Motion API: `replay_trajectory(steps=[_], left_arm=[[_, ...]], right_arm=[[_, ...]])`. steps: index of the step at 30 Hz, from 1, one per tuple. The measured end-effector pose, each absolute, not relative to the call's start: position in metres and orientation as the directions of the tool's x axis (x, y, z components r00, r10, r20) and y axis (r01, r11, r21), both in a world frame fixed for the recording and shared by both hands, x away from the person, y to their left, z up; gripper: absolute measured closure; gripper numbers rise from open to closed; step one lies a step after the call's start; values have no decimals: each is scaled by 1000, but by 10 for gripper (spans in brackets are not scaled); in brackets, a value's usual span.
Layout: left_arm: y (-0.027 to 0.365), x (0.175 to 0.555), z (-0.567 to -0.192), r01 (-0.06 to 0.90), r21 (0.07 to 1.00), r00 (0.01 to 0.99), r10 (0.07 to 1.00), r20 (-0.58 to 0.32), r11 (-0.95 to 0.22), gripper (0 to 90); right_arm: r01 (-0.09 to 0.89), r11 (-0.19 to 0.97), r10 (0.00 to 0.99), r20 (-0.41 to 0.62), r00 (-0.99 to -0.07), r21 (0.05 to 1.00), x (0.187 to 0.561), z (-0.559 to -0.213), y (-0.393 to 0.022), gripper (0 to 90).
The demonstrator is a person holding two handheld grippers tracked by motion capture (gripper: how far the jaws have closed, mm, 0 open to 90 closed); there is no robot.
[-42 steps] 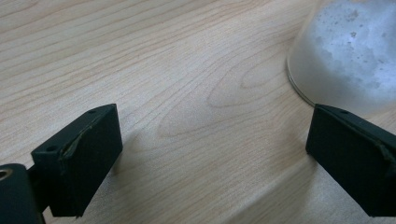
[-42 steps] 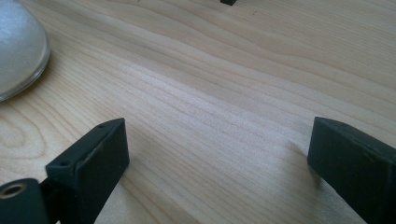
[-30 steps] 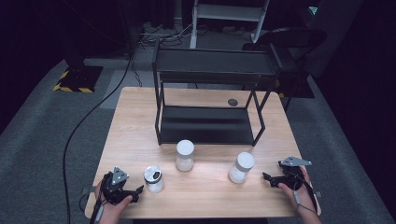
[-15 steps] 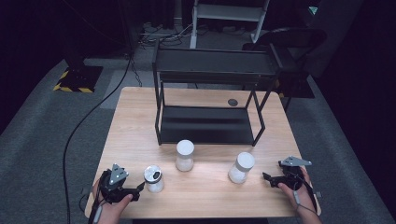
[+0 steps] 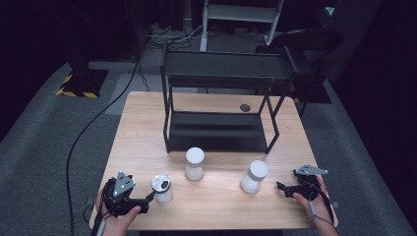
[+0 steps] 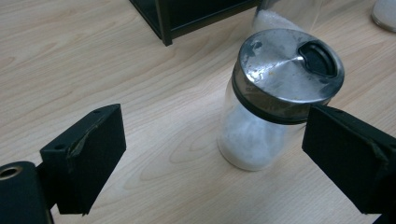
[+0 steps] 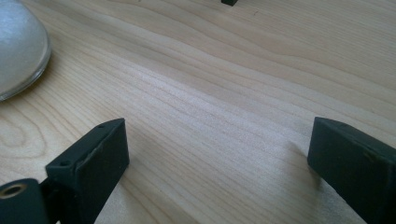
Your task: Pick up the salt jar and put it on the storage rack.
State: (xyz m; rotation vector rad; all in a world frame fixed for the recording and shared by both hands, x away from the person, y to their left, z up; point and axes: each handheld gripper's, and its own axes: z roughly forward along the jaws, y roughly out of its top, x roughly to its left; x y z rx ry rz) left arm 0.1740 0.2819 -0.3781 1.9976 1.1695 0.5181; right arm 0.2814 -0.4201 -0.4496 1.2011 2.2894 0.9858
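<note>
**Three jars of white powder in front of the black rack**

In front of the black rack stand three glass jars holding white powder. The steel-lidded jar is nearest the left gripper, whose wide jaws flank it without pressing and have just been closing slightly. Two white-capped jars stand to its right. The right gripper gapes wide over bare table. Since the earlier frame, the jars have kept their places.

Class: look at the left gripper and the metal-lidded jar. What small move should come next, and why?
Probably shift the left gripper sideways to centre the metal-lidded jar between its open jaws. The jar stands close against one jaw with a wide gap to the other, so closing now might push it.
</note>
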Motion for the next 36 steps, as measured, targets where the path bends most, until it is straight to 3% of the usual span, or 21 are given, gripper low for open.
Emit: replay_trajectory(steps=[36], left_arm=[[247, 189, -379, 510, 812, 544, 838, -49, -283, 84]], right_arm=[[562, 391, 824, -5, -567, 729, 281, -450, -420, 51]])
